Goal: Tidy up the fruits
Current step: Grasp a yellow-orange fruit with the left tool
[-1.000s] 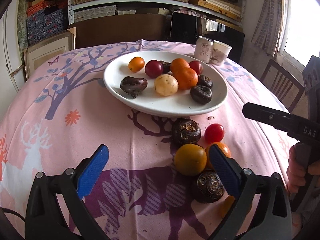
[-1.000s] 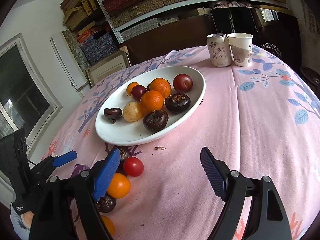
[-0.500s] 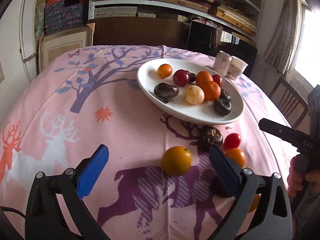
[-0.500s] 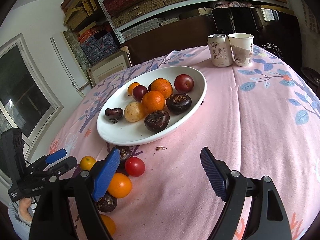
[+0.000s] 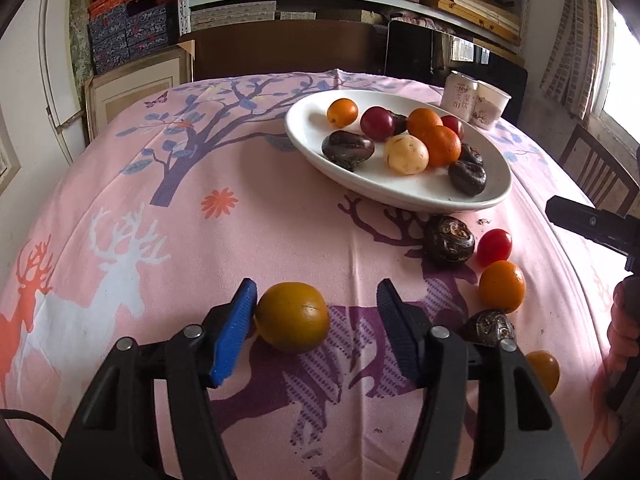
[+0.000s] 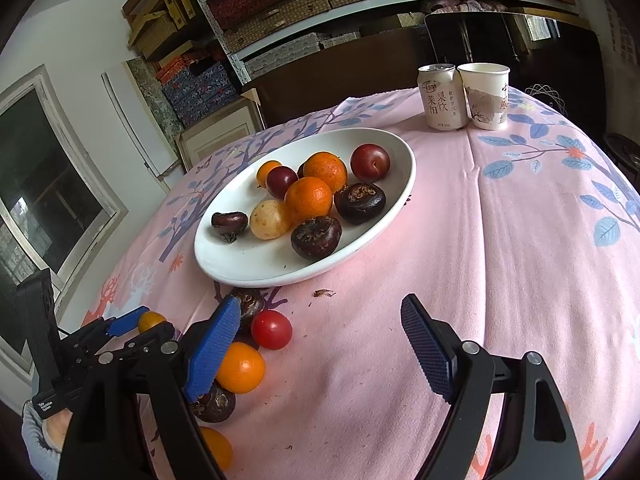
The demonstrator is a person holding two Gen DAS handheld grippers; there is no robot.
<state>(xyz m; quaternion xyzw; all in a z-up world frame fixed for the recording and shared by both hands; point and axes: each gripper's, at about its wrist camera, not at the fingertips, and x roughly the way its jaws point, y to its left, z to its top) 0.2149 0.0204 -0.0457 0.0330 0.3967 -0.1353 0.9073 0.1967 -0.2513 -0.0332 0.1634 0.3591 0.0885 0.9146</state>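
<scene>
We list one white oval plate [image 6: 224,268] on the pink-clothed surface [image 6: 500,248], long axis running from near-left to far-right in the right wrist view. It holds three orange fruits, two dark red plums, one pale yellow fruit and several dark brown water chestnuts.

Beside it, far edge: a drink can [image 6: 442,98] touching a paper cup [image 6: 486,96], both upright.

Loose in front of the plate: two chestnuts, a red tomato [image 6: 272,329], orange fruits.

Left gripper [image 5: 316,320]: fingers have just been closing around a yellow-orange fruit [image 5: 293,317], round, no clear long axis; left pad touching, right pad apart.

Right gripper [image 6: 320,348]: fingers spread, holding nothing.
</scene>
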